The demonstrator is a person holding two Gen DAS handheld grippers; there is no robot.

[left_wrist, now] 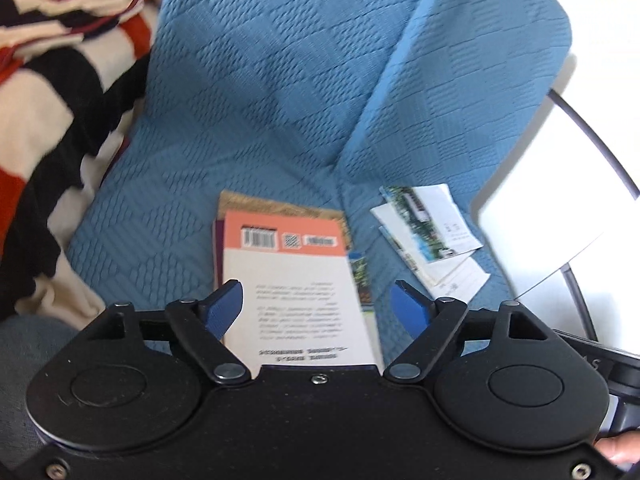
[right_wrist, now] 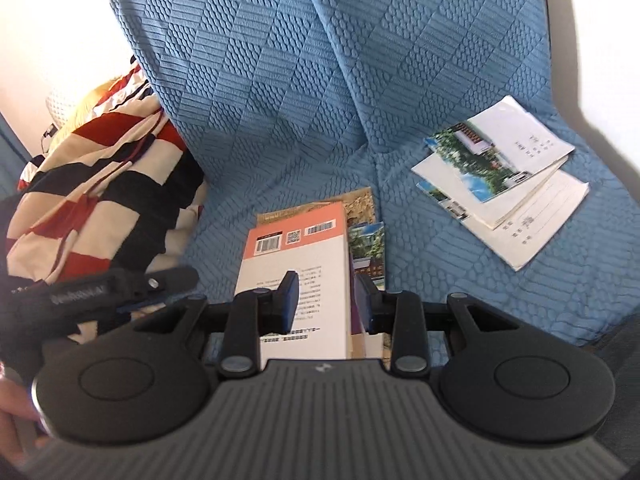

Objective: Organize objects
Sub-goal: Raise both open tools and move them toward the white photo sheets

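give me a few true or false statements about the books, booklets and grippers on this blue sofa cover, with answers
1. The top book in the stack lies back cover up, with barcodes showing. True.
2. The thin booklets sit on the striped blanket. False: they lie on the blue sofa cover, to the right of the book stack; the striped blanket is on the left.
3. The left gripper is clamped on a book. False: its jaws stand wide apart, with nothing pressed between the pads.
4. The book stack holds more than one book. True: other covers peek out under the top one.
5. The right gripper stands narrower than the left one. True.
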